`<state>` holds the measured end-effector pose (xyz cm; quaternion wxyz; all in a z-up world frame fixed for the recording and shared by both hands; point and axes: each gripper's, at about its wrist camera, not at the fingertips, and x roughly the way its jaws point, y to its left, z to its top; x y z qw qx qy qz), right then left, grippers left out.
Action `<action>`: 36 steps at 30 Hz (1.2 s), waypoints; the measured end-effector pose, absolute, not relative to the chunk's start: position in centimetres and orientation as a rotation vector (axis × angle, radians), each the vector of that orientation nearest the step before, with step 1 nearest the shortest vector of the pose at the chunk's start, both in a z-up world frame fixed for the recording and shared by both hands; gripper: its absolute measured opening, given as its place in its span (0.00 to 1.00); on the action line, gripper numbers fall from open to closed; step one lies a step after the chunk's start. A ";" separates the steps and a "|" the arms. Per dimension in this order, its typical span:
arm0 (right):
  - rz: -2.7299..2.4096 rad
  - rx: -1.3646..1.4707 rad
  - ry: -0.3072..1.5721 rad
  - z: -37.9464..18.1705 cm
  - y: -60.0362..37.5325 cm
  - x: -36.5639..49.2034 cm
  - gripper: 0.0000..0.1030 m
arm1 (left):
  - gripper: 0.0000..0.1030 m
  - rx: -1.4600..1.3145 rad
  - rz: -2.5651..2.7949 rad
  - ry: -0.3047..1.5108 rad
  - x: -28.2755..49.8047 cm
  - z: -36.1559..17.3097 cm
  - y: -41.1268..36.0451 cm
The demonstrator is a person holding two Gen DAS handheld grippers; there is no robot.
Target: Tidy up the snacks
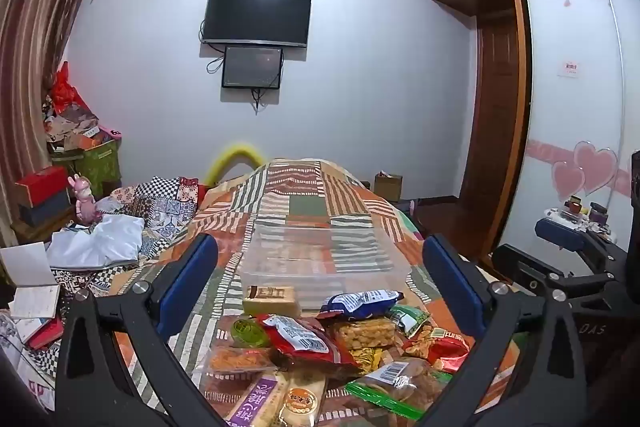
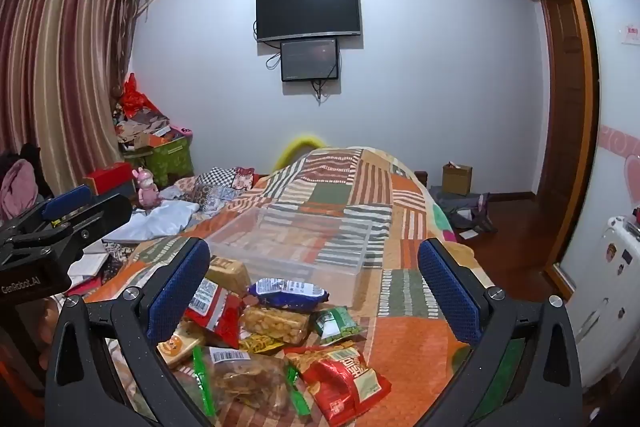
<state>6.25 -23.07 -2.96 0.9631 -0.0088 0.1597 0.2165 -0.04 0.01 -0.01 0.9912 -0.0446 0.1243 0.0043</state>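
A heap of snack packets lies on the patchwork bedspread (image 1: pixel 312 195) close in front of me: a red packet (image 1: pixel 298 339), a blue packet (image 1: pixel 360 301), a clear bag of peanut brittle (image 1: pixel 366 333) and several more. Beyond the heap stands an empty clear plastic bin (image 1: pixel 320 259), also seen in the right wrist view (image 2: pixel 296 239). My left gripper (image 1: pixel 320 259) hangs open above the heap, holding nothing. My right gripper (image 2: pixel 314 263) is open too, over the heap's right part, with a red packet (image 2: pixel 344 383) and a blue packet (image 2: pixel 286 291) below. Each gripper shows at the other view's edge.
Crumpled clothes and papers (image 1: pixel 96 247) cover the bed's left side beside a pink figurine (image 1: pixel 84 201). Boxes and bags (image 1: pixel 84 147) pile by the curtain. A wardrobe (image 1: pixel 576 87) and a white appliance (image 2: pixel 612 287) stand on the right. A television (image 1: pixel 256 17) hangs on the far wall.
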 end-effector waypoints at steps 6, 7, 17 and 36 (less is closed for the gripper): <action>0.440 -0.013 0.319 -3.0 -23.1 6.3 1.00 | 1.00 -0.095 -0.005 0.266 -0.1 0.8 0.6; 0.440 -0.015 0.318 -3.0 -23.1 6.2 1.00 | 1.00 -0.074 0.001 0.272 0.2 1.0 -0.3; 0.447 -0.004 0.327 -3.0 -23.0 6.2 1.00 | 1.00 -0.079 -0.004 0.269 0.2 0.0 -0.4; 0.451 0.004 0.319 -2.3 -23.0 5.3 1.00 | 1.00 -0.088 -0.006 0.277 0.2 -0.7 -0.3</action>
